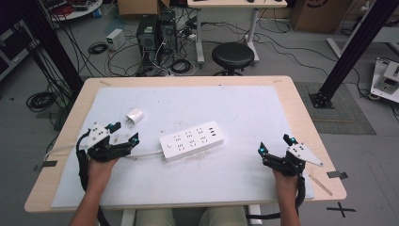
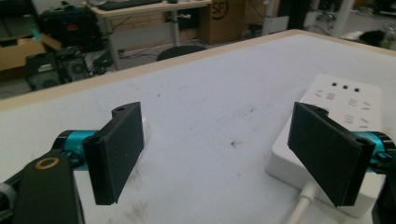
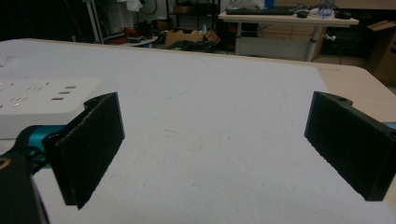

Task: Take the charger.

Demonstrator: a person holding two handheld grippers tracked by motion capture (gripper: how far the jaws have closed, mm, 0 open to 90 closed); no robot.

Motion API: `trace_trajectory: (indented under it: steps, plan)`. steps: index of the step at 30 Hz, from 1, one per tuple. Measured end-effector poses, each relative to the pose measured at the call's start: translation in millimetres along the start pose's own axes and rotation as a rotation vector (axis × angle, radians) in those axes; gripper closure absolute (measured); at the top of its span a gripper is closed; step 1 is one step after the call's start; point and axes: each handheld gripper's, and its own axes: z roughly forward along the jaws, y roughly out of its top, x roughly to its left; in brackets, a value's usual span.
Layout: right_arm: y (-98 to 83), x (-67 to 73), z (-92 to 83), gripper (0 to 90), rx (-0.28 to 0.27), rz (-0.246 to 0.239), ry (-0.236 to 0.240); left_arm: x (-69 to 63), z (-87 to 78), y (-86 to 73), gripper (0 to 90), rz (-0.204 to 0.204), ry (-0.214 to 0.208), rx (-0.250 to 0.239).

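Strip (image 1: pixel 191 141) lies mid-mat, its cord running left under our left gripper (image 1: pixel 123 133); adapter (image 1: pixel 135 115) sits just beyond. Both grippers are spread and empty, right gripper (image 1: pixel 275 145) well apart. We'd bring the left squarely over the adapter's narrow sides before closing.

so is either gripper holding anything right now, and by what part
Nothing is held: the left gripper and right gripper are both open, near the power strip.

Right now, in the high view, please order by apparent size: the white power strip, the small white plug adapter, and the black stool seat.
1. White power strip, largest.
2. Black stool seat, though farther from the camera.
3. Small white plug adapter, clearly smallest.
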Motion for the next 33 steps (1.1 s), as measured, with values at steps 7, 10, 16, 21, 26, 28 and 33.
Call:
trace_trajectory:
  steps: [7,10,16,21,26,28,33]
  plan:
    - [0.1,0.8,0.6,4.8,0.000,-0.004,-0.002,12.7,21.7,52.0,18.0,0.095,-0.146,0.114]
    - [0.2,1.6,0.3,4.8,0.008,-0.004,-0.004,18.3,29.4,69.9,17.9,0.107,-0.161,0.144]
    - [0.4,0.7,1.1,4.8,0.005,-0.015,-0.005,30.0,43.0,92.5,18.0,0.142,-0.148,0.175]
    - [0.4,0.3,1.1,4.8,0.006,-0.014,-0.004,42.8,60.6,107.8,18.1,0.134,-0.172,0.221]
    - [0.5,0.5,1.4,4.8,0.008,-0.015,-0.004,55.7,81.6,101.3,18.2,0.128,-0.177,0.316]
    - [0.6,1.2,1.3,4.8,0.012,-0.012,-0.004,58.2,87.9,95.8,18.1,0.138,-0.170,0.351]
    - [0.6,1.2,1.7,4.8,0.013,-0.018,-0.001,63.9,101.9,85.1,18.2,0.117,-0.153,0.425]
